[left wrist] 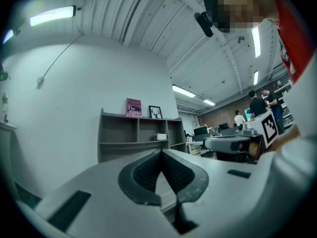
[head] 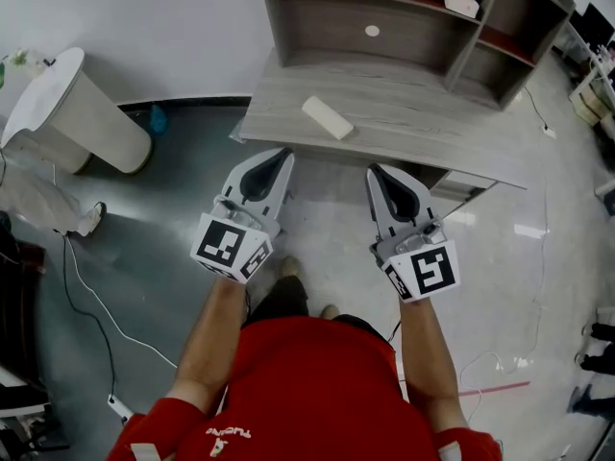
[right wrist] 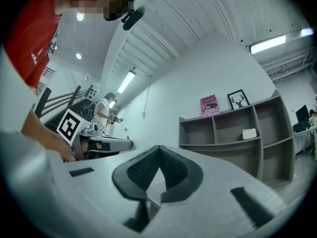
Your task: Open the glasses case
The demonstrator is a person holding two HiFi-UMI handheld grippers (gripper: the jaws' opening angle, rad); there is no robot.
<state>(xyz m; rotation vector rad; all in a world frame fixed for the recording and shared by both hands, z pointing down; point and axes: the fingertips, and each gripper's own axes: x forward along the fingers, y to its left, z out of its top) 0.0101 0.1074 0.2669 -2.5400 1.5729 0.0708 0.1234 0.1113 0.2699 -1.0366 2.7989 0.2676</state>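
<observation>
The glasses case (head: 327, 118), a pale oblong box, lies shut on the wood-grain desk (head: 413, 113), near its front edge. Both grippers hover over the floor just short of that edge, pointing toward the desk. My left gripper (head: 282, 154) is shut and empty, below and left of the case. My right gripper (head: 374, 171) is shut and empty too, below and right of it. In the left gripper view the left gripper's (left wrist: 161, 151) jaws meet at the tips with nothing between them; the right gripper view shows the same of the right gripper (right wrist: 159, 147). Neither gripper view shows the case.
A grey shelf unit (head: 404, 8) stands at the back of the desk, with a small white object (head: 461, 1) in one bay and a book (left wrist: 133, 107) and a framed picture (left wrist: 155, 112) on top. A white pedestal stool (head: 67, 109) and cables (head: 91, 301) are on the floor at left. People stand in the background (left wrist: 257, 105).
</observation>
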